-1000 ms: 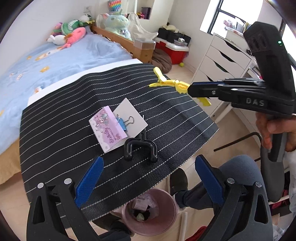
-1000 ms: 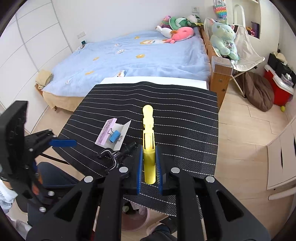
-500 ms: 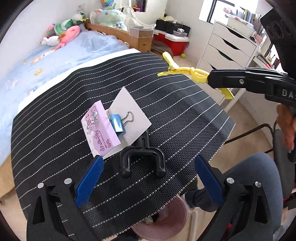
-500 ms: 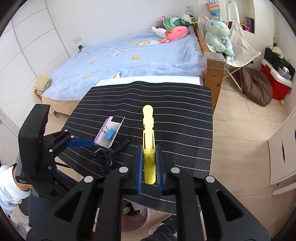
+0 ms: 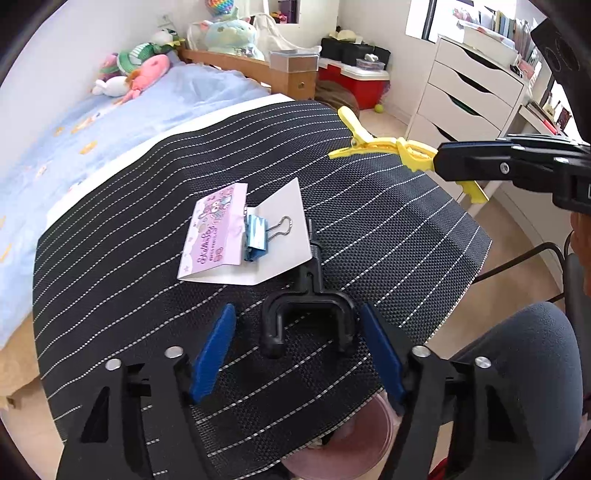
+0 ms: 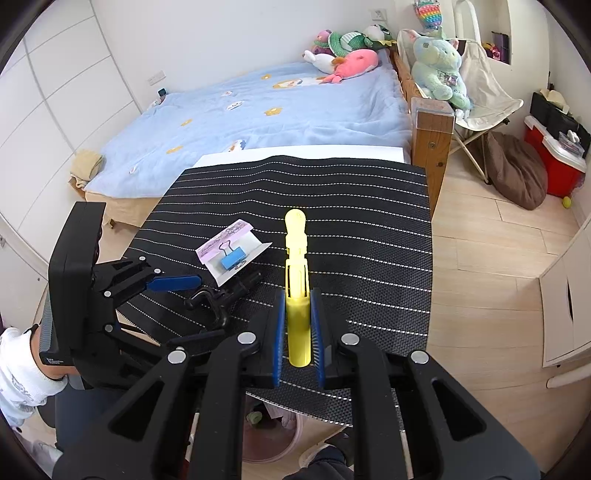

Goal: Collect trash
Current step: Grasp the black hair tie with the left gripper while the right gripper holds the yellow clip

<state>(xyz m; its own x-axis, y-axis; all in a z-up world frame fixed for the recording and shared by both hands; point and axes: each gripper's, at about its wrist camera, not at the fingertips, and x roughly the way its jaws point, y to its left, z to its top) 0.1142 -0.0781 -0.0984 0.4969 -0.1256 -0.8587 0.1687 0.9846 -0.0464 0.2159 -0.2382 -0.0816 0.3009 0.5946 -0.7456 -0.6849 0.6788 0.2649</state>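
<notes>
Left gripper [image 5: 301, 347] now lower, astride black bracket [image 5: 308, 314].

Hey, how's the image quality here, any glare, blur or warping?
Left wrist view: window blown out to white, mat stripes bowed by the fisheye. Right wrist view: even daylight, yellow clip sharp in the right claw, corners vignetted black.
</notes>
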